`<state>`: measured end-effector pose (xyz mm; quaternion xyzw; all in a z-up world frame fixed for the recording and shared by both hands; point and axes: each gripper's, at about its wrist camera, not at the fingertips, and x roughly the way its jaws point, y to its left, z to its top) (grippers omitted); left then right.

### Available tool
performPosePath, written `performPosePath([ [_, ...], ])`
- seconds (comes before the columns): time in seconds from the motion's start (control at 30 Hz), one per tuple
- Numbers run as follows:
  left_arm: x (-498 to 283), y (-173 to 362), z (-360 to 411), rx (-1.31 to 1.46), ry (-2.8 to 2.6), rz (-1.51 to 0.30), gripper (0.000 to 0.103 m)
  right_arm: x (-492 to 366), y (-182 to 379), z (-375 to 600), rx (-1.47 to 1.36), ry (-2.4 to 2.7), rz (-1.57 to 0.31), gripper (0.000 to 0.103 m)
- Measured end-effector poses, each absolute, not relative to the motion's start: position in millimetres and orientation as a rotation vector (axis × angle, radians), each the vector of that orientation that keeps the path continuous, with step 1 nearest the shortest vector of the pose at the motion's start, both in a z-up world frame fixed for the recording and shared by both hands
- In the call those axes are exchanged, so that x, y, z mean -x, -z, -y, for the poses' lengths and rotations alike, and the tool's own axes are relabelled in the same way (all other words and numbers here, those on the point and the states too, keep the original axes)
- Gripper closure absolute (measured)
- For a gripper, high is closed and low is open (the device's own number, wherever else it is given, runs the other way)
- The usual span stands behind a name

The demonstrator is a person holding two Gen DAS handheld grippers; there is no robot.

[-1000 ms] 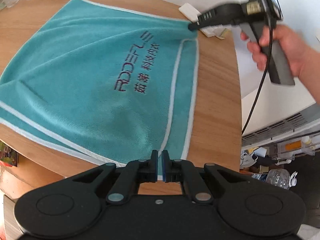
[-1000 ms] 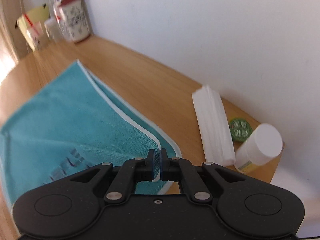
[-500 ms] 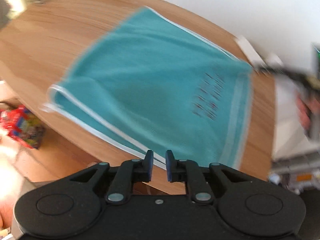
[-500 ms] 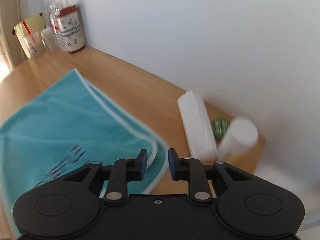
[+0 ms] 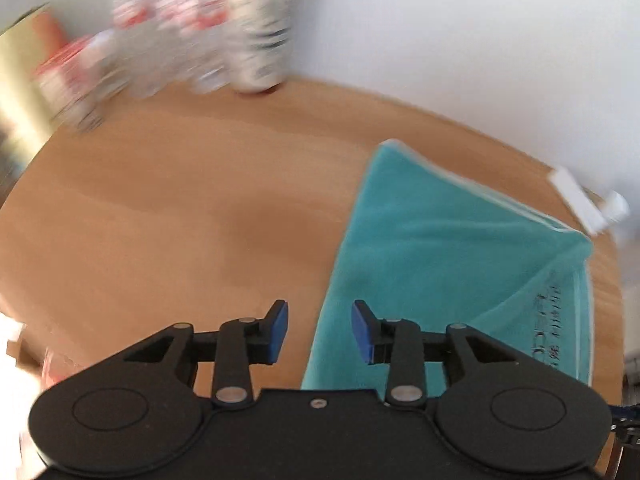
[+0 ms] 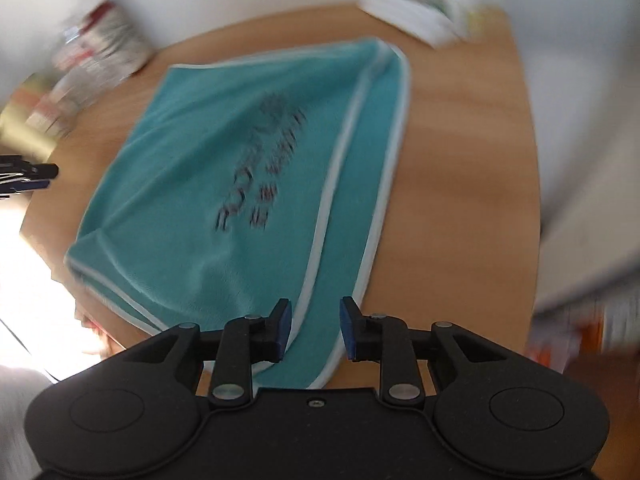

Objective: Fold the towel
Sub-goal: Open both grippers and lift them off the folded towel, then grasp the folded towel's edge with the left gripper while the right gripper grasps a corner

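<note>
The teal terry towel with white piping (image 6: 224, 184) lies folded once, apparently unevenly, on the round wooden table (image 6: 460, 184), filling the right wrist frame's centre. Left gripper (image 5: 319, 330) and right gripper (image 6: 315, 330) both gape empty; further folds remain.

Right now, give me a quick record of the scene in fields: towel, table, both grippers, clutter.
towel: teal, white trim, folded once, flat on the table, dark lettering on top
table: round, wood
left gripper: open, empty, over the towel's edge
right gripper: open, empty, over the towel's near corner
clutter: blurred bottles and containers by the wall; white items at the far edge, too blurred to name
</note>
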<state>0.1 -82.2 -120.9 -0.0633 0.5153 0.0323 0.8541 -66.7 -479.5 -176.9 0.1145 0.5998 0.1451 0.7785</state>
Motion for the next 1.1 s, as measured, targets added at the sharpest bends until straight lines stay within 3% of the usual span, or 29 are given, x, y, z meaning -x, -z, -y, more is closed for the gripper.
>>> performPosePath([
  [0.2, -64.9, 115.5, 102.6, -0.082, 0.262, -1.06, 0.06, 112.6, 170.5, 445.9, -0.386, -0.063, -1.251, 0.057],
  [0.27, -83.4, 108.1, 132.4, -0.211, 0.377, -0.992, 0.056, 123.5, 167.1, 426.7, -0.366, 0.014, -1.215, 0.056],
  [0.33, -96.7, 106.0, 159.2, -0.269, 0.46, -0.953, 0.045, 129.3, 166.7, 413.8, -0.324, 0.062, -1.183, 0.055],
  [0.6, -137.3, 132.2, 291.4, -0.483, 0.766, -0.858, 0.043, 129.6, 179.3, 427.6, -0.346, 0.24, -1.079, 0.055],
  [0.7, -144.6, 153.1, 325.5, -0.571, 0.844, -0.86, 0.043, 129.0, 191.1, 434.1, -0.412, 0.253, -1.103, 0.062],
  [0.97, -158.2, 202.4, 364.6, -0.666, 0.962, -0.933, 0.043, 123.3, 195.5, 418.8, -0.427, 0.324, -1.078, 0.062],
  [1.07, -157.8, 213.2, 370.8, -0.722, 0.949, -0.917, 0.044, 124.3, 195.6, 405.3, -0.355, 0.355, -1.084, 0.077],
  [1.1, -158.0, 215.2, 371.3, -0.727, 0.947, -0.917, 0.053, 123.4, 195.7, 401.3, -0.332, 0.359, -1.085, 0.086],
])
